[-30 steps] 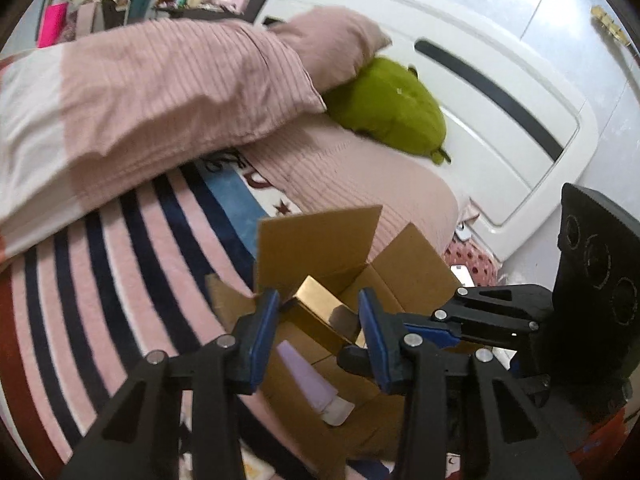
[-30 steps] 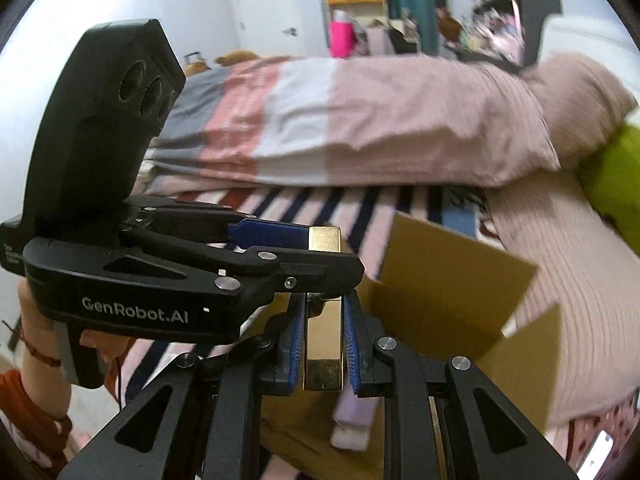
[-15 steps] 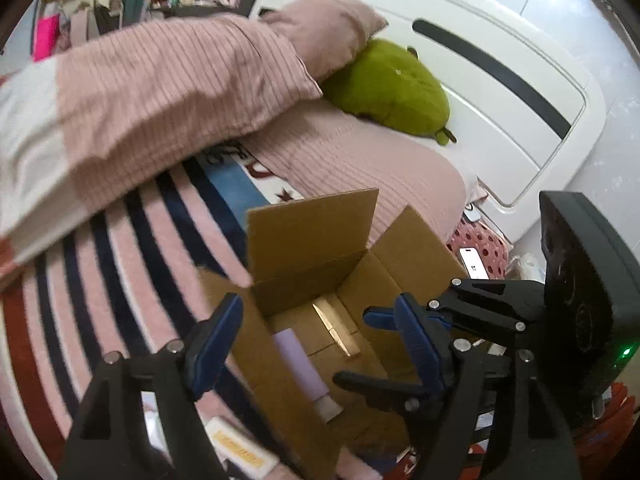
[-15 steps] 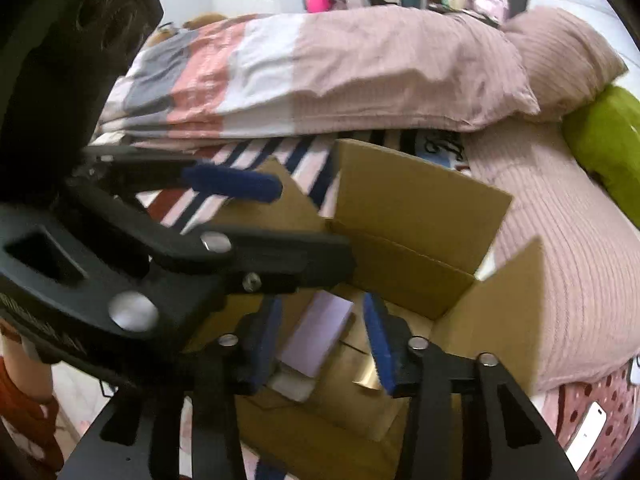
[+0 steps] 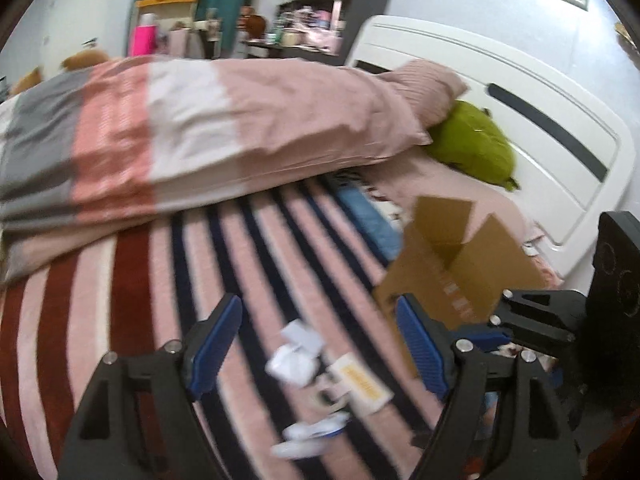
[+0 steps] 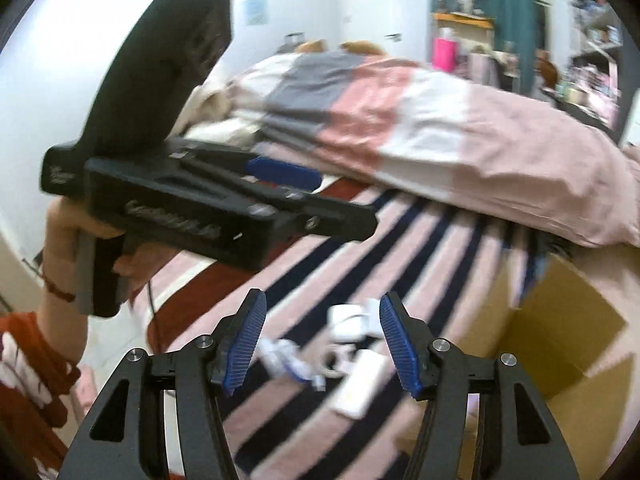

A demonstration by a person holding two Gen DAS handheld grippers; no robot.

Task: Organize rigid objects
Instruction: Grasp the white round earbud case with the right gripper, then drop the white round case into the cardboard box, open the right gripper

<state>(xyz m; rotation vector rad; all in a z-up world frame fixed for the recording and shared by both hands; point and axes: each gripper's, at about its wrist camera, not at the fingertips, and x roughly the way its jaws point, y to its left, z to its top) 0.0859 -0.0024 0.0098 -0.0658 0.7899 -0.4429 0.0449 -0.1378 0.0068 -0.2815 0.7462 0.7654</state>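
Left wrist view: the left gripper (image 5: 316, 344) is seen empty, its jaws wide apart. Small white items (image 5: 296, 360) and a flat white packet (image 5: 360, 384) with a yellow label lie on the striped blanket (image 5: 160, 280), just left of the cardboard box (image 5: 452, 272). The label is too blurred to be read.

Right wrist view: the right gripper (image 6: 320, 344) is empty, its jaws opening. The packet (image 6: 360, 388) looks light and stiff, perhaps; its long edges should be pinched.
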